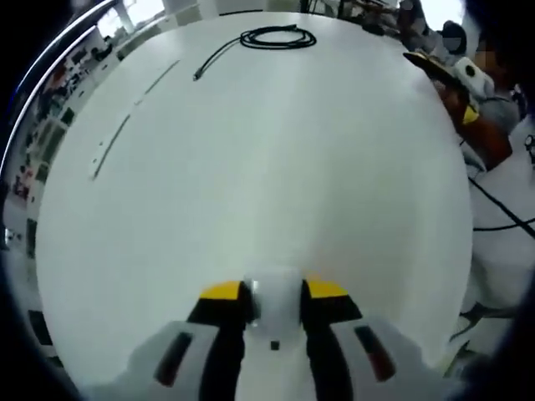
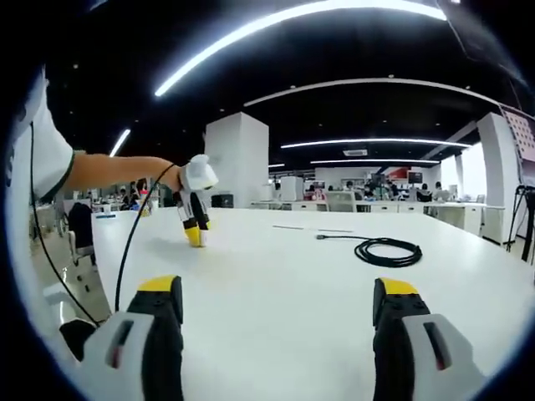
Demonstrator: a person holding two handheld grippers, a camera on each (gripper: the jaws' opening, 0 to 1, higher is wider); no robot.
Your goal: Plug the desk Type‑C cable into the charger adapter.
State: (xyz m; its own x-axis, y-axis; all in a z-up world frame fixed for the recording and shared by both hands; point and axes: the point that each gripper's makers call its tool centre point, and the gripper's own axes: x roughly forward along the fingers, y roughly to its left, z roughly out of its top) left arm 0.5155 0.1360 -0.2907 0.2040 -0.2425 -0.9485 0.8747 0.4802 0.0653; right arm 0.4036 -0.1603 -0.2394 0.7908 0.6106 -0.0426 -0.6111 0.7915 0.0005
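White worktop runs under both grippers. In the left gripper view, the left gripper, w/ yellow-tipped black jaws, sits at the near edge, its jaws pressed onto a small white block, the charger adapter. Beyond it the surface is bare until the far side, where the black Type-C cable lies coiled, one loose end trailing toward the far left corner. Faint thin marks run along the left edge. At the far right edge a person sits, partly blurred.

In the right gripper view, the right gripper is low over the near edge, jaws spread wide apart w/ nothing between them. Further in, near the left edge, the left gripper points down at the top, held by a bare arm, a thin black wire hanging from it. The cable lies coiled at mid-right, well apart from both grippers. Past the table: office w/ a white pillar, desks, ceiling light strips.
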